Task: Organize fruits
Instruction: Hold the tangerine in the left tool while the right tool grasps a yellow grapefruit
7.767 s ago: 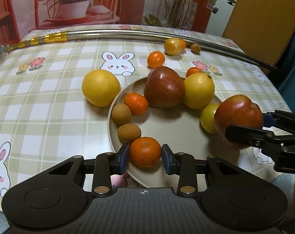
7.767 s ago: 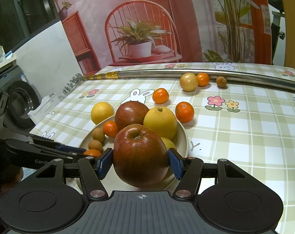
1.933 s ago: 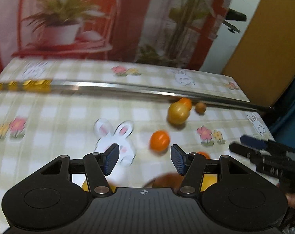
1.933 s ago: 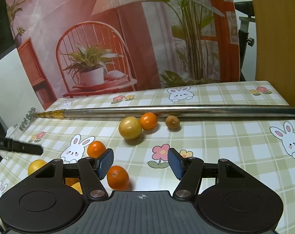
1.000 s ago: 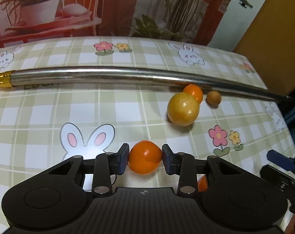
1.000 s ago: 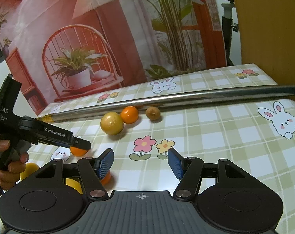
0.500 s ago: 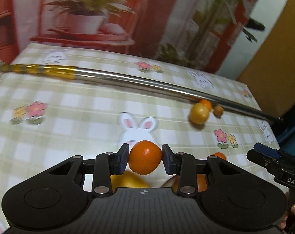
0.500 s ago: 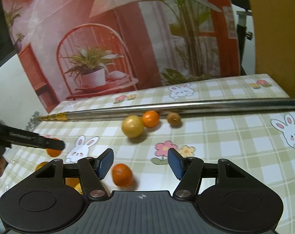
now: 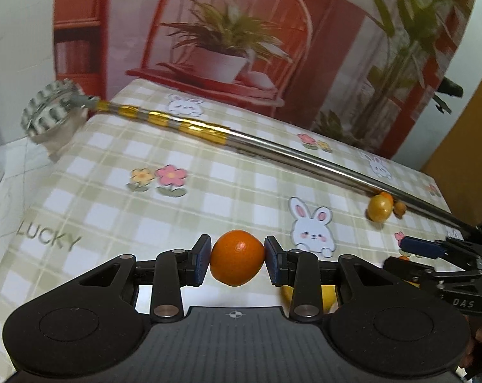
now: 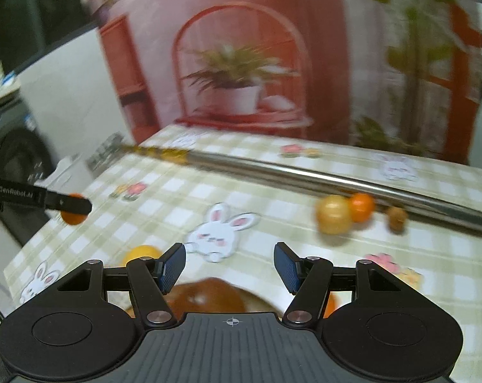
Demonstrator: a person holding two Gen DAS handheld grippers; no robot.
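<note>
Item: left gripper (image 9: 237, 263). Fingers clenched on a small orange (image 9: 237, 262), one blue pad at its 9 o'clock side and one at its 3 o'clock side. The orange is carried clear of the tablecloth (image 9: 119, 191), above the checked area at 9 o'clock of the printed rabbit (image 9: 311, 227). In the right wrist view the same orange (image 10: 72, 214) shows at the tip of the left gripper (image 10: 70, 206), far out at 9 o'clock.

Item: right gripper (image 10: 229, 266). Fingers released, nothing between the pads. It sits at 3 o'clock of the left gripper in the left wrist view (image 9: 413, 255).

Item: plate. Only a sliver of its rim (image 10: 256, 300) shows at 6 o'clock of the right gripper, with a red apple (image 10: 205, 296) on it. A yellow fruit (image 10: 142, 252) lies beside the left finger; another yellow patch (image 9: 325, 298) shows behind the left gripper's frame.

Item: loose fruit. A yellow round fruit (image 10: 333, 218), an orange (image 10: 362, 206) touching it, and a small brown fruit (image 10: 396, 218) lie against the metal pole (image 10: 304, 175) at 1 o'clock of the right gripper.

Key relation, judged: the plate lies toward 4 to 5 o'clock of the held orange, low and near the cameras, so the drop calls for a pull back and down. The free right gripper is the nearer one to the three loose fruits. The orange is near round, so no long axis matters.
</note>
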